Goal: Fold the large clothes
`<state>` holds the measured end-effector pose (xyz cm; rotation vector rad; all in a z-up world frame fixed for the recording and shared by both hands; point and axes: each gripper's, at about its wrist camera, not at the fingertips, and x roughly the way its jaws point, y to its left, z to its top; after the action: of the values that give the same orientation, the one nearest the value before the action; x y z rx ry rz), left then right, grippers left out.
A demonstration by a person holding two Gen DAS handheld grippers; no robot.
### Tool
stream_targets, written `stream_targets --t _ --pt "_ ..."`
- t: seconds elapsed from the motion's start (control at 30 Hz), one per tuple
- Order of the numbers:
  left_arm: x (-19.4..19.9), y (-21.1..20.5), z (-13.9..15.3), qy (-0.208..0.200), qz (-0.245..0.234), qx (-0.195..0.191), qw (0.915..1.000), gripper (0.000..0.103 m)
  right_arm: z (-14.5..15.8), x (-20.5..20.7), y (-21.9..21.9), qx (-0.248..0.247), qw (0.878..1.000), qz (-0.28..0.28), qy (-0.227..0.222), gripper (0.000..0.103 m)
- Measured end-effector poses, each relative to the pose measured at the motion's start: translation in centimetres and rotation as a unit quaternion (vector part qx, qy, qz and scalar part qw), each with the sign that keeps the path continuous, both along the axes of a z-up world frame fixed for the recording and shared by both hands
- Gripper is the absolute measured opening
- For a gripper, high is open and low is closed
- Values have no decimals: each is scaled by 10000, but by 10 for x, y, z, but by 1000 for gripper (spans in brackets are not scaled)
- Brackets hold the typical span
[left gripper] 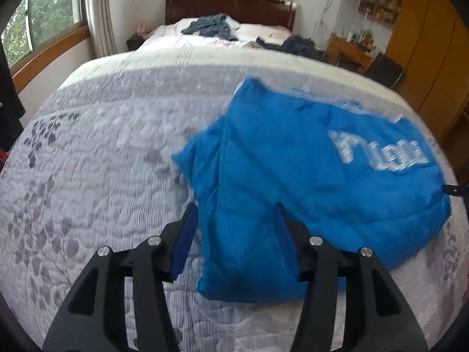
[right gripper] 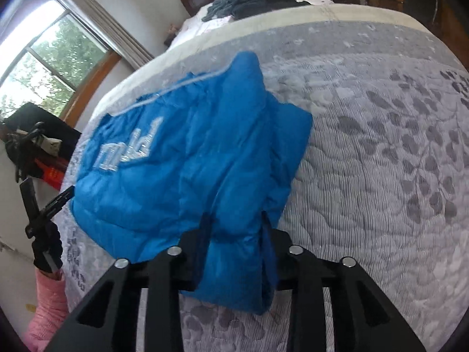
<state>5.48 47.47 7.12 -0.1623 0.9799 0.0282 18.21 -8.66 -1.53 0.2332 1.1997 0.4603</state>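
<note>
Gripping a thick fold of the blue jacket [right gripper: 187, 158], the right tongs [right gripper: 237, 220] have their jaws pressed into the padding at its near edge, the fabric bunching between them. The left tongs [left gripper: 234, 208] stand wide, one finger off the jacket's near left corner and one over it, holding nothing; whether they touch the cloth I cannot tell.

The jacket lies on the quilted bedspread [left gripper: 88, 176], already doubled into a rough bundle, white lettering [left gripper: 378, 152] facing up on the side away from the left tongs. Beyond the jacket, towards the headboard, dark clothes [left gripper: 214, 26] lie heaped.

It looks puffy, light and soft, so it will likely spring back and slide on itself rather than keep a crease. A hold probably needs to take several layers at a corner or seam, deep in the jaws, since a shallow pinch on slick shell fabric could slip.
</note>
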Motion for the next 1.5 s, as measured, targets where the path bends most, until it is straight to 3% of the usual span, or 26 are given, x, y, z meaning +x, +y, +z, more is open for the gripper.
stream_targets --t 0.1,0.3,0.4,0.47,0.57,0.67,0.77,0.93,1.23,1.5 --pt "-1 8 -8 30 64 -262 9996 54 -9 1 0 -41 10000 -6 59 30" --pt "-3 14 -12 65 100 -423 9990 55 -7 -3 4 -187 9998 65 -43 32" --pt "-10 24 1 4 132 -512 9986 56 3 -7 -3 15 9999 36 -141 47" --pt "-9 28 7 -35 154 -545 9984 74 9 -7 -12 233 9995 -4 -234 66" --pt "-1 44 1 122 202 -633 9977 78 11 0 -25 517 9982 -149 -251 79" --pt "15 53 -15 320 53 -1174 9926 79 0 12 -34 918 9956 -192 -25 85" --pt "29 59 -27 360 -126 -1692 9848 81 -12 20 -36 1007 9946 -206 140 86" --pt "53 61 -44 428 -328 -2203 9739 90 -33 35 -32 1200 9920 -157 371 87" --pt "76 43 -48 513 -601 -2189 9725 94 -44 54 -9 1408 9895 45 320 88" --pt "51 66 -46 400 -611 -2339 9695 93 -45 53 -8 1422 9895 144 231 85"
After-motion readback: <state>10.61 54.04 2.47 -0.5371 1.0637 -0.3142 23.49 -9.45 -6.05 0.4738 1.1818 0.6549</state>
